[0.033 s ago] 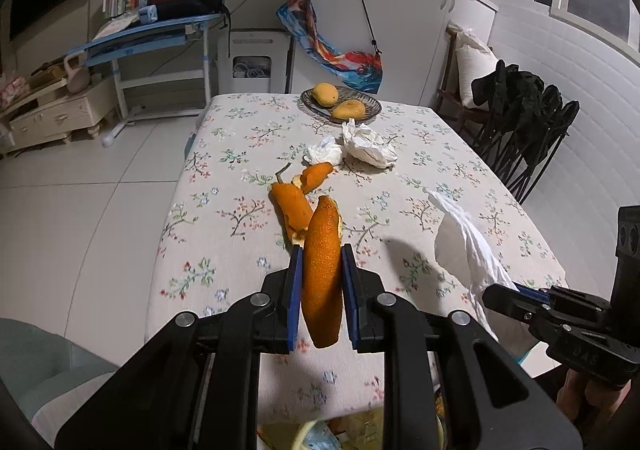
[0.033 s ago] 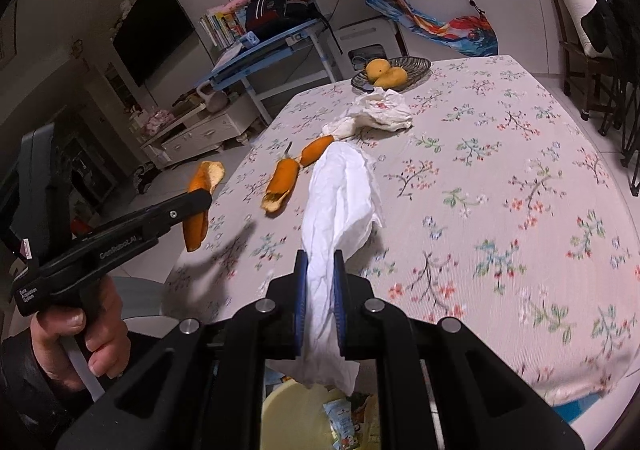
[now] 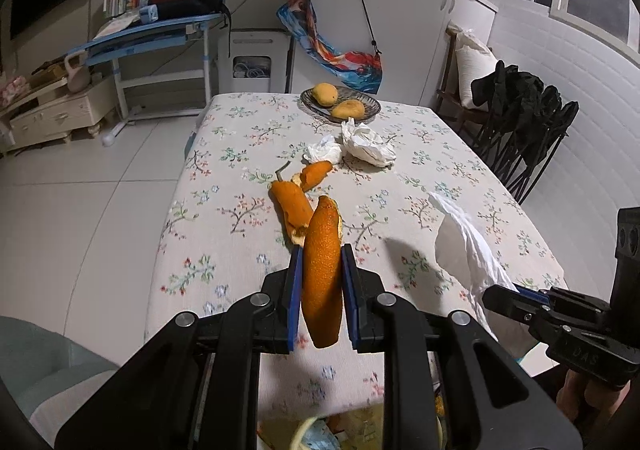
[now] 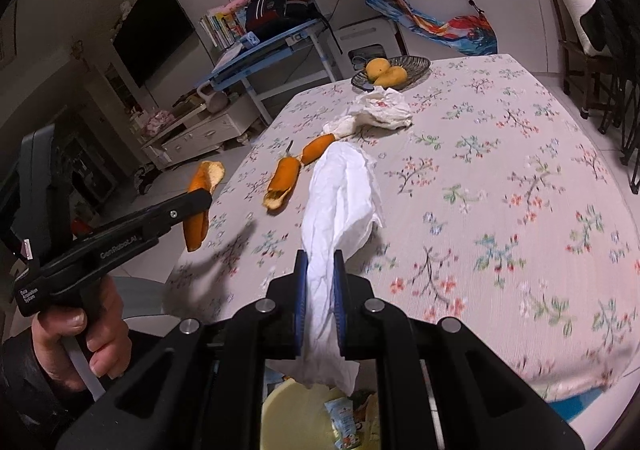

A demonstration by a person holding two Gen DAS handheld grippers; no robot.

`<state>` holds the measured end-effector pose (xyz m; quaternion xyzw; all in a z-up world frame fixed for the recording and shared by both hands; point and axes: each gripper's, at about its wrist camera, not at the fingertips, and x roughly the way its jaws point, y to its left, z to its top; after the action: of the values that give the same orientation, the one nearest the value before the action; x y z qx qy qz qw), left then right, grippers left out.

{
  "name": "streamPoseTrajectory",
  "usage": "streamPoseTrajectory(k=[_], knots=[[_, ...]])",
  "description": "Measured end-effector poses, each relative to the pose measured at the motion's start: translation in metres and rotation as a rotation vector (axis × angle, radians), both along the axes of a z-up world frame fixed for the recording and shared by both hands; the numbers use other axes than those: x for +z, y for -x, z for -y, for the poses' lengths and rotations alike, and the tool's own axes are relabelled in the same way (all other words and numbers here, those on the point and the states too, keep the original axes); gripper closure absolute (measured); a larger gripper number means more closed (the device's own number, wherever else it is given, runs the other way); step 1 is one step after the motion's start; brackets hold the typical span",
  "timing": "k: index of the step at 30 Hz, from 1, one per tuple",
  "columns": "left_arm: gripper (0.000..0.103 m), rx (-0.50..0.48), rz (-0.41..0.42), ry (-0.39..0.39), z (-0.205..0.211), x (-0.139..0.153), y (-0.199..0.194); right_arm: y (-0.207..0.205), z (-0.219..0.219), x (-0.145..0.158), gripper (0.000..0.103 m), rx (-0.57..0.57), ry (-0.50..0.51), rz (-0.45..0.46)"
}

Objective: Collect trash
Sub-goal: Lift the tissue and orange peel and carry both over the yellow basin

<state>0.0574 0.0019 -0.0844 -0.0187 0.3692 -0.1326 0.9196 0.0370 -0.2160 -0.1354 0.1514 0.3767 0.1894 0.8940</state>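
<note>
My left gripper (image 3: 320, 270) is shut on a long orange peel (image 3: 322, 274) and holds it in the air over the near table edge; it also shows in the right wrist view (image 4: 198, 206). My right gripper (image 4: 320, 270) is shut on a white tissue (image 4: 340, 202) that hangs above a yellow trash bin (image 4: 280, 410); the tissue also shows in the left wrist view (image 3: 464, 246). Two more orange peels (image 3: 290, 202) and two crumpled tissues (image 3: 366, 144) lie on the floral tablecloth (image 3: 224, 246).
A dark dish with two mangoes (image 3: 340, 104) stands at the table's far end. Black folded chairs (image 3: 524, 122) stand to the right. A blue desk (image 3: 160, 34) and a white cabinet (image 3: 56, 118) stand beyond on the left. The bin (image 3: 316, 430) holds wrappers.
</note>
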Motion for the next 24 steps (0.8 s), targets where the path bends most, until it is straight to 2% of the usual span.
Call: streamPoseTrajectory(k=[11, 24], knots=[[0.085, -0.004, 0.011, -0.015, 0.001, -0.004, 0.035, 0.04, -0.009, -0.002, 0.09, 0.01, -0.028, -0.003], [0.085, -0.014, 0.025, -0.02, 0.001, -0.005, 0.064, 0.086, -0.036, -0.017, 0.09, 0.112, -0.017, -0.07]])
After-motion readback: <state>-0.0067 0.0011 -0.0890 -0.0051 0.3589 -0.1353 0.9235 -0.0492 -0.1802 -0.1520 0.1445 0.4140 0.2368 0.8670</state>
